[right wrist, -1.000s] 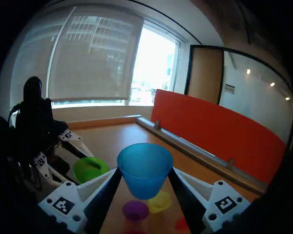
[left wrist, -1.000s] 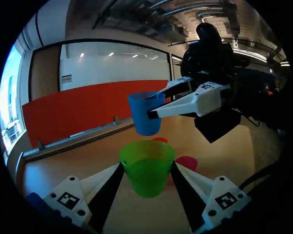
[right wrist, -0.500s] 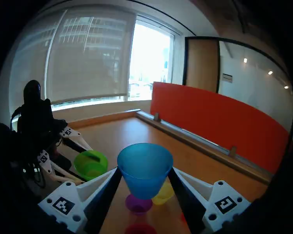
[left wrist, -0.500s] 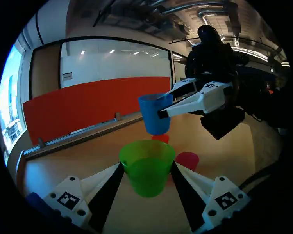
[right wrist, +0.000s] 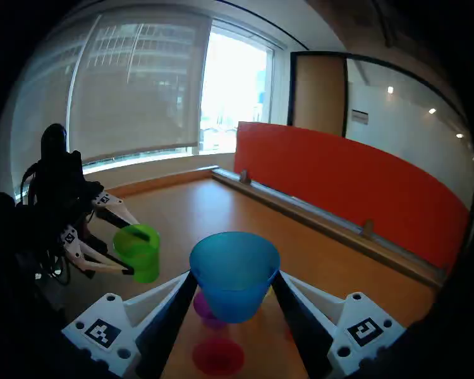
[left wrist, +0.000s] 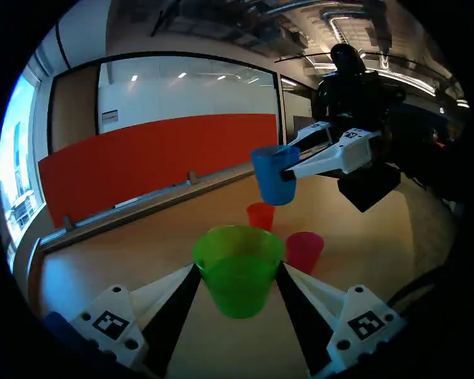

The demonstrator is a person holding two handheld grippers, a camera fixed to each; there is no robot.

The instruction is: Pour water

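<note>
While my left gripper [left wrist: 238, 268] clamped the green cup [left wrist: 238, 284], my right gripper [right wrist: 234, 274] clamped the blue cup [right wrist: 234, 287] above the table [right wrist: 193, 215].

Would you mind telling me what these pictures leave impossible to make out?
Water level in the green cup: left gripper view, its own wall hides the inside.
Water in the blue cup: right gripper view, tinted wall blurs it.
Purple cup: right gripper view, mostly behind the blue cup.

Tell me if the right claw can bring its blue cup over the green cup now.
Probably yes. The right claw holds the blue cup in the air, apart from the green cup in the left claw; nothing shows between them.
</note>
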